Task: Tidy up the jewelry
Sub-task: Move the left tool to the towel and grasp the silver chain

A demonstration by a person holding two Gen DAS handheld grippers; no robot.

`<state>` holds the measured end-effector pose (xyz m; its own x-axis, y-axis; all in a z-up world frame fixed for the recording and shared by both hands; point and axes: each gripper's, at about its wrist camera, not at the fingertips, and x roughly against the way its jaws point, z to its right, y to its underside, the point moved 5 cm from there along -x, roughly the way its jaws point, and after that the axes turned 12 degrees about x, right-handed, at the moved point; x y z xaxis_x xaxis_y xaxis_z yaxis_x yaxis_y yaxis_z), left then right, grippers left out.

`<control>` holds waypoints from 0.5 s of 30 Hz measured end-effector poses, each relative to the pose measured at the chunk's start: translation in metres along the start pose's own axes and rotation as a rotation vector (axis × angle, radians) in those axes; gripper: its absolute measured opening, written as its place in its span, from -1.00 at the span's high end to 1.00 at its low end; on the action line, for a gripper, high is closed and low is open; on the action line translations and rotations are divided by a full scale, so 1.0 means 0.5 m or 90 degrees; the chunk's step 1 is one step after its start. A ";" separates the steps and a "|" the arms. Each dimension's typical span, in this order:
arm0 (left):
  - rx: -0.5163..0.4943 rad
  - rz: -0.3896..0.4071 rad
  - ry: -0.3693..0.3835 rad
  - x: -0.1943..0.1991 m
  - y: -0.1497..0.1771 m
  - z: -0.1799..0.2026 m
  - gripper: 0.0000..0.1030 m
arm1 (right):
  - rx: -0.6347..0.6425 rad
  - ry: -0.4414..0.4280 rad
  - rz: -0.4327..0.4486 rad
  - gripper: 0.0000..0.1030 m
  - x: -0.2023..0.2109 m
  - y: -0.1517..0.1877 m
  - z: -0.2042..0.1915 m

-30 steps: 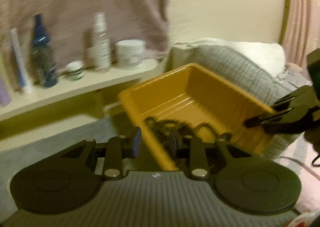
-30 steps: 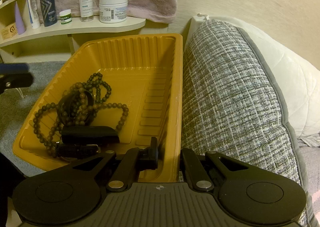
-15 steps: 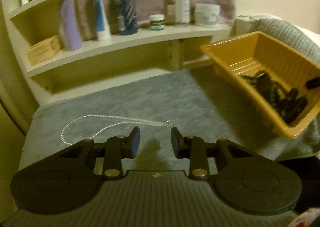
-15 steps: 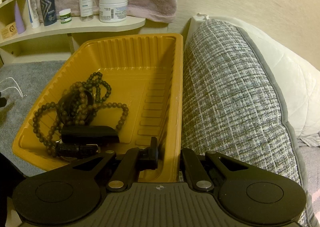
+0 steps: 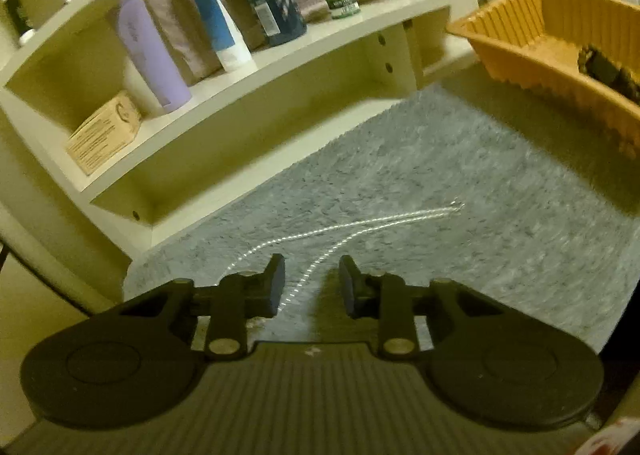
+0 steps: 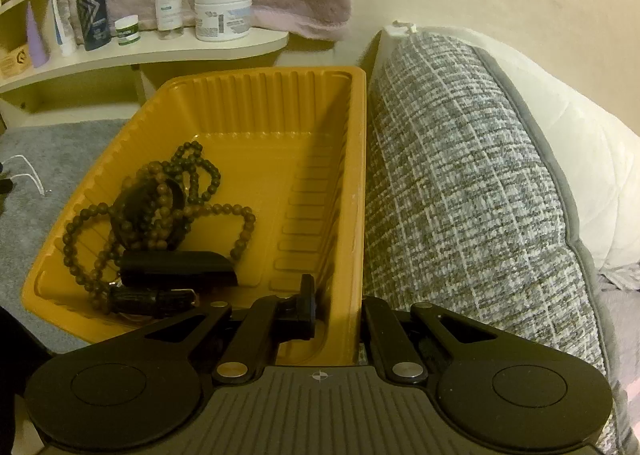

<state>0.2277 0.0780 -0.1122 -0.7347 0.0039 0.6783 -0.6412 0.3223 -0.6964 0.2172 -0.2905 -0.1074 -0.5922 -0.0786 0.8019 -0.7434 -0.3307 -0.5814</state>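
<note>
Between my left tongs, parted and just narrowing, runs a silver chain; my right tongs clamp the tray wall.

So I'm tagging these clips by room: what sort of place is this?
Probably a bedroom or dressing corner at home. A white shelf holds toiletry bottles and a cream jar, a grey cushion leans by the wall, and a yellow tray of beads sits on a grey fleecy mat.

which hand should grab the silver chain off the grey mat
Left. The left gripper hangs open right over the silver chain on the grey mat, while the right gripper is clamped on the yellow tray wall.
</note>
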 end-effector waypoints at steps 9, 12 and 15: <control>-0.069 -0.033 0.072 -0.035 -0.010 -0.018 0.68 | 0.000 0.000 -0.005 0.88 -0.004 0.000 0.001; -0.046 -0.055 0.107 -0.042 -0.016 -0.030 0.79 | 0.000 0.000 -0.005 0.88 -0.004 0.000 0.001; -0.020 -0.082 0.130 -0.049 -0.020 -0.035 0.89 | 0.001 0.001 -0.004 0.88 -0.004 0.000 0.000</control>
<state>0.2558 0.0913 -0.1177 -0.5856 0.1518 0.7962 -0.7168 0.3618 -0.5961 0.2185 -0.2904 -0.1089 -0.5879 -0.0754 0.8054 -0.7467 -0.3323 -0.5762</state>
